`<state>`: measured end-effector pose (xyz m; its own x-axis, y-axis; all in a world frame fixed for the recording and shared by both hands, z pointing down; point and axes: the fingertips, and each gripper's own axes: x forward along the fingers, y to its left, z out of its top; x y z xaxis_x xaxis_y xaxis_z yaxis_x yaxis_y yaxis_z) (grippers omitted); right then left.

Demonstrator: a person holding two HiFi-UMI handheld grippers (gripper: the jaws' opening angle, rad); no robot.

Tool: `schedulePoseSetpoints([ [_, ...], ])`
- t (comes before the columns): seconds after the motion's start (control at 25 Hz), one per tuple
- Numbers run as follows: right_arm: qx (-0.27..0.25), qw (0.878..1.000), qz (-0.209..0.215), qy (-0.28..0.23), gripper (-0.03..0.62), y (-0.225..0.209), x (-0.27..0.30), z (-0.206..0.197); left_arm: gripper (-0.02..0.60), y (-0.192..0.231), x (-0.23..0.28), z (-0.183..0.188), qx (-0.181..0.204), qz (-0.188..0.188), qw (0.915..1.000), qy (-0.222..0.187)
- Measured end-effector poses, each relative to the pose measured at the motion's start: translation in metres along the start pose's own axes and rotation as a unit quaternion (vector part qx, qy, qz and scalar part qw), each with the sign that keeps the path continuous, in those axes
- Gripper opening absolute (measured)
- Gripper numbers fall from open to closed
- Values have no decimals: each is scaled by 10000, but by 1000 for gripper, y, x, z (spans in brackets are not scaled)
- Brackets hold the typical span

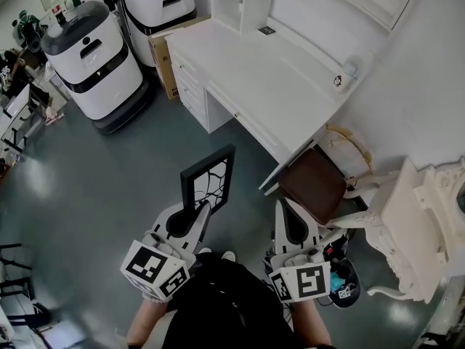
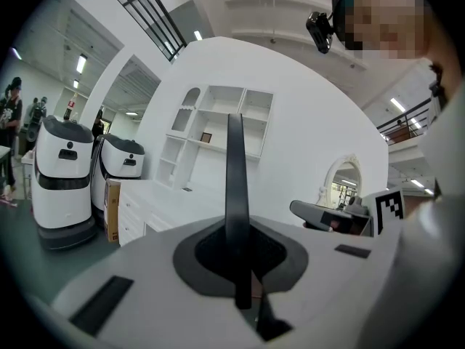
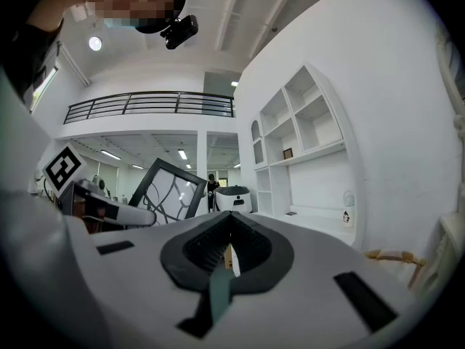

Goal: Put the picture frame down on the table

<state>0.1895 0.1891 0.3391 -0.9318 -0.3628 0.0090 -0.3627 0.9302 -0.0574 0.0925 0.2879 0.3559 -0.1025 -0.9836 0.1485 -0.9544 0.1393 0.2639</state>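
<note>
Head view, picture frame: the picture frame (image 1: 208, 180) stands upright over the floor, its lower edge in the left gripper (image 1: 201, 211), well apart from the white table (image 1: 276, 78).
Head view, progress: carrying only (my reading); the approach to the table and the set-down are both left.
Head view, right gripper: the right gripper (image 1: 285, 208) hangs beside the frame, not touching it.
Head view, hidden: the gripper body covers the spot where the pads meet the frame.
Left gripper view, grip: jaws nearly together, clamped on the frame (image 2: 235, 187), which shows edge-on as a thin dark bar.
Left gripper view, hidden: the frame's face; the table (image 2: 156, 198) lies beyond it.
Right gripper view, jaws: narrow, nothing between them (image 3: 229, 249).
Right gripper view, frame: tilted at left (image 3: 166, 191), its lower part cut off by the left gripper (image 3: 109, 209).
</note>
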Motion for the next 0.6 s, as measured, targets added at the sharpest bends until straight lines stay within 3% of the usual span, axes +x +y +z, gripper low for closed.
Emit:
schedulePoseSetpoints([
  [0.6, 1, 9999, 142, -95, 2, -6, -17, 0, 12, -15, -7, 1, -76, 132, 9995, -275],
])
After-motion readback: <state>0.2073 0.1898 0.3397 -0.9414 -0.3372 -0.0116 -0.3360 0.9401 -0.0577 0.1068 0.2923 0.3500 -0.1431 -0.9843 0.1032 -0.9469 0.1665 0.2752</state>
